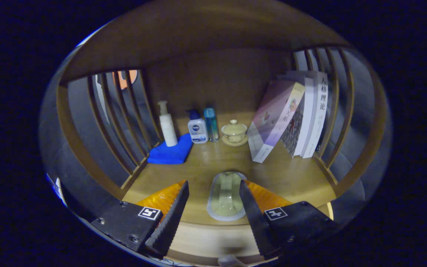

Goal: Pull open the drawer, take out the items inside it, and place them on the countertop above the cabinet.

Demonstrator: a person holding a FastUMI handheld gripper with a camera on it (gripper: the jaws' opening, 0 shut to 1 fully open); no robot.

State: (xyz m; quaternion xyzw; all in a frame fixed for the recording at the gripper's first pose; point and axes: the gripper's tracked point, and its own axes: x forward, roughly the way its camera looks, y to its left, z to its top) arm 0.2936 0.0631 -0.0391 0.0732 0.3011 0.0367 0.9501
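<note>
A pale green item in a clear, white-edged pack (226,196) lies flat on the wooden countertop (291,178), near its front edge. My gripper (213,183) is open and low over the counter, with the pack between its fingers. The right finger overlaps the pack's right edge, while the left finger stands apart from it with bare wood between. Below the counter's front edge a small pale knob-like shape (229,260) shows; the drawer itself is hidden.
At the back stand a white pump bottle (168,126), a blue-and-white lotion bottle (197,128), a slim blue bottle (211,124) and a lidded tea bowl on a saucer (234,132). A blue cloth (171,152) lies back left. Several books (295,118) lean at the right. Slatted wooden sides enclose the counter.
</note>
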